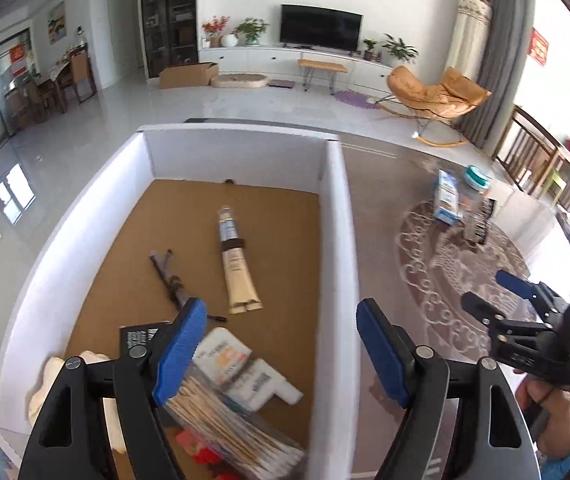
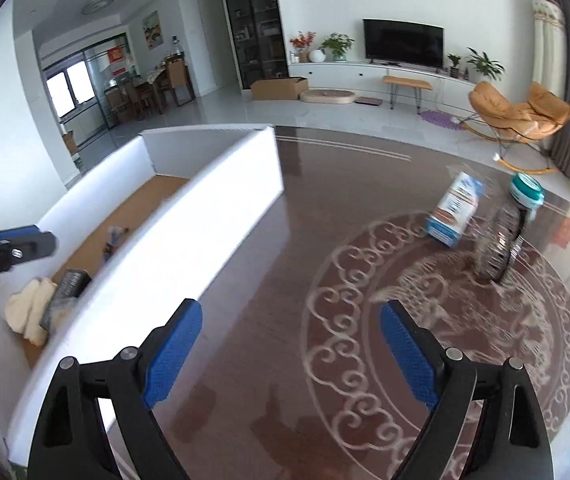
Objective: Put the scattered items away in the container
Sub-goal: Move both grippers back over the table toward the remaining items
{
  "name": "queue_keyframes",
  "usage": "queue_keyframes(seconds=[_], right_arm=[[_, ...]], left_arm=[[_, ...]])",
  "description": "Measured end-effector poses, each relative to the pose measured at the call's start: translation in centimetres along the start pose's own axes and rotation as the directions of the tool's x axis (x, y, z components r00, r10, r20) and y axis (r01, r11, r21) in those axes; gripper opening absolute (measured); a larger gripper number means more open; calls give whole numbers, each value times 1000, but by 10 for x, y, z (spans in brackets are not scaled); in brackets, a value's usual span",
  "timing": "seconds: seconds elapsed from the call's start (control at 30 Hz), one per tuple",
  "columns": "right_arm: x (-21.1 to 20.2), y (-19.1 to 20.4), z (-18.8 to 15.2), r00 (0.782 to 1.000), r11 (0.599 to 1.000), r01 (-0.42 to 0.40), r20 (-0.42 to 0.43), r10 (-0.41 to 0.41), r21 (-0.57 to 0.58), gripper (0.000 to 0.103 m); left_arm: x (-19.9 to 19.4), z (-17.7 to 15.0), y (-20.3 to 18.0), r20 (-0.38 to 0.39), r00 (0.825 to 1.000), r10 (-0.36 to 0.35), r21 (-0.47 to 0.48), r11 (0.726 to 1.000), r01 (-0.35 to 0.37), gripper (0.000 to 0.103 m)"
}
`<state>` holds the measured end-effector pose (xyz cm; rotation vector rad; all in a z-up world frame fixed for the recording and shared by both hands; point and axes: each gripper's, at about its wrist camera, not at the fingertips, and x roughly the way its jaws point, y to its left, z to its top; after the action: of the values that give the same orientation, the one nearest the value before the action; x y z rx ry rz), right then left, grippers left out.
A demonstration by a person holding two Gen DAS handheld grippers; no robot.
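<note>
Both grippers (image 1: pixel 281 344) (image 2: pixel 291 354) gape empty; the box wall (image 2: pixel 189 240) separates them from the carton (image 2: pixel 455 216).

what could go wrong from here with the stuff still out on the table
1. The blue and white carton, the teal-lidded jar and a dark rack-like item sit bunched together; reaching for one with the open right gripper may topple or push a neighbour.
2. The white box wall stands tall between them and the box floor, so a low carry might clip its rim.
3. The left gripper hangs open over the wall and could get in the way.
</note>
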<state>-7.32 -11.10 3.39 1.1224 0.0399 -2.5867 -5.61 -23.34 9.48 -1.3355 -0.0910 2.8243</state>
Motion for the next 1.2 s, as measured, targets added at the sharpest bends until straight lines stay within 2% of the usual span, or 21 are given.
queue_keyframes(seconds=[0.03,0.1,0.17,0.23,0.37,0.6,0.8,0.97,1.03,1.1,1.2], right_arm=[[-2,-20,-14,999,999,43,-11,-43,11,91],[-6,-57,-39,989,990,141,-37,-140,9,91],[-14,-89,-57,979,981,196,-52,-196,1,91],[-19,-111,-70,969,971,238,-62,-238,1,91],[-21,-142,-86,967,970,239,-104,-234,35,91],[-14,-154,-86,965,968,244,-111,-237,57,91],[-6,-151,-80,967,969,234,-116,-225,75,91],[6,-164,-72,965,966,233,-149,-216,111,92],[7,-166,-71,965,965,233,-149,-215,120,95],[11,-170,-68,966,964,229,-156,-208,132,102],[18,-171,-64,957,961,251,-176,-229,114,103]], left_arm=[[-8,-4,-19,10,999,-30,27,999,30,93],[-19,-15,-57,25,995,-94,74,993,92,101],[-19,-28,-91,15,989,-144,108,984,142,103],[-5,-41,-120,-10,986,-166,126,978,166,103],[49,-66,-157,-95,986,-136,113,983,146,103],[111,-85,-172,-152,985,-83,61,994,93,103],[130,-80,-190,-147,989,-5,131,991,24,103],[139,-68,-196,-129,992,-5,135,991,22,103],[141,-65,-196,-121,993,-6,136,991,23,103],[143,-64,-195,-108,994,-12,141,990,27,103],[142,-64,-195,-93,995,-19,143,989,32,103]])
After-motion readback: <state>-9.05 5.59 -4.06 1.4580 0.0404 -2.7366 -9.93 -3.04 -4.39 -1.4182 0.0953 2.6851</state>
